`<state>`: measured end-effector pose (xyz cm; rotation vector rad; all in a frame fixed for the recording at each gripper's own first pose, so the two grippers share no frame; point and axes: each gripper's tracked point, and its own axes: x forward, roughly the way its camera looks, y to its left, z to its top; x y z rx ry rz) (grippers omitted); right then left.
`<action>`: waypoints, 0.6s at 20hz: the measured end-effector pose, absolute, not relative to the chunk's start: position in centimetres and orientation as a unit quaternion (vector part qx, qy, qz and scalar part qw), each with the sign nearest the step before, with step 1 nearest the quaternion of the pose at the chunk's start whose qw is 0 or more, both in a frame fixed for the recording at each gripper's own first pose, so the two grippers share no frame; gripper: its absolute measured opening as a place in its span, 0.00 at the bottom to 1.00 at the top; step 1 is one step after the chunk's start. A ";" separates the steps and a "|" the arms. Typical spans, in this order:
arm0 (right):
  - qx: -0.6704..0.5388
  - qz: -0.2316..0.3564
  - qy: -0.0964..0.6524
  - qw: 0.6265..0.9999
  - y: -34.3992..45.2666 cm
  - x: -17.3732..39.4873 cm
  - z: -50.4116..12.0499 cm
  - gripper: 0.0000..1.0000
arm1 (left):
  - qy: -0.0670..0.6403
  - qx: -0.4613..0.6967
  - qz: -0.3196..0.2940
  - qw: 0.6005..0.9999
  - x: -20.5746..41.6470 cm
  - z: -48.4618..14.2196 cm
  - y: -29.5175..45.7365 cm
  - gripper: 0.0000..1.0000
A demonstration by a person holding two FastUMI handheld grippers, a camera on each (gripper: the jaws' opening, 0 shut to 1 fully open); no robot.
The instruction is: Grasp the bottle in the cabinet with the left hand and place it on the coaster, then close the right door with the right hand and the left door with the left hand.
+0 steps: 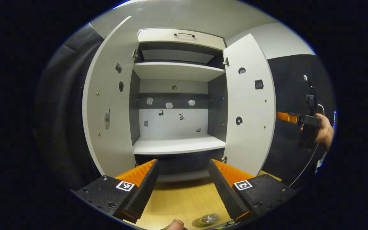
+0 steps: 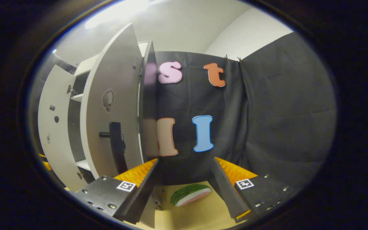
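The white cabinet (image 1: 177,145) stands with both doors swung wide and its shelves bare. A clear bottle (image 1: 210,218) rests on a round coaster (image 1: 197,223) on the wooden table, low in the left gripper view, just beneath my left gripper (image 1: 182,163). That gripper is open and faces the cabinet's inside. My right gripper (image 2: 185,160) is open too, with nothing between its fingers, and sits just right of the right door's (image 2: 107,121) outer face, near its dark handle (image 2: 117,150). In the left gripper view the right gripper (image 1: 286,117) shows behind the right door (image 1: 251,105), held by a hand (image 1: 325,131).
The left door (image 1: 110,105) stands open at the cabinet's left; it is seen also as the left door (image 2: 54,127) far left. A toy watermelon slice (image 2: 190,194) lies on the table (image 2: 200,214) under my right gripper. A drawer with a handle (image 1: 184,34) tops the cabinet. A fingertip (image 1: 174,225) shows at the bottom edge.
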<state>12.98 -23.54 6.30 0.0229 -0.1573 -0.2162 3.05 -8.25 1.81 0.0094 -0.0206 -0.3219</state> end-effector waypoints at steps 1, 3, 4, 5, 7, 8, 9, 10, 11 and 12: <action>0.007 -0.099 -0.079 0.992 -22.7 13.2 6.6 0.98 | -0.015 0.000 -0.158 0.987 3.0 3.0 -8.0 0.97; -0.009 -0.067 -0.075 0.995 -20.5 13.5 6.8 0.98 | -0.021 -0.007 -0.147 0.989 3.0 5.3 -6.8 0.97; -0.022 -0.059 -0.072 0.995 -19.6 14.0 6.8 0.98 | -0.023 -0.008 -0.138 0.990 3.0 6.3 -6.0 0.97; -0.044 -0.061 -0.070 0.995 -19.4 14.1 6.9 0.95 | -0.027 -0.010 -0.129 0.991 2.8 7.2 -5.0 0.97; -0.052 -0.073 -0.063 0.994 -20.0 13.3 7.0 0.88 | -0.037 -0.017 -0.118 0.992 2.6 8.5 -3.5 0.97; -0.046 -0.078 -0.060 0.994 -19.9 13.3 6.8 0.91 | -0.043 -0.019 -0.114 0.992 2.5 9.0 -2.8 0.97; -0.038 -0.081 -0.060 0.994 -19.8 13.3 6.8 0.88 | -0.047 -0.019 -0.110 0.993 2.4 9.1 -1.9 0.96; -0.032 -0.081 -0.061 0.994 -19.7 13.3 6.8 0.88 | -0.052 -0.017 -0.108 0.993 2.5 9.4 -1.2 0.96; -0.029 -0.079 -0.061 0.995 -19.6 13.4 6.8 0.91 | -0.054 -0.013 -0.108 0.993 2.5 9.3 -0.7 0.96; -0.029 -0.077 -0.059 0.995 -19.5 13.4 6.8 0.91 | -0.055 -0.011 -0.104 0.993 2.7 9.3 -0.1 0.95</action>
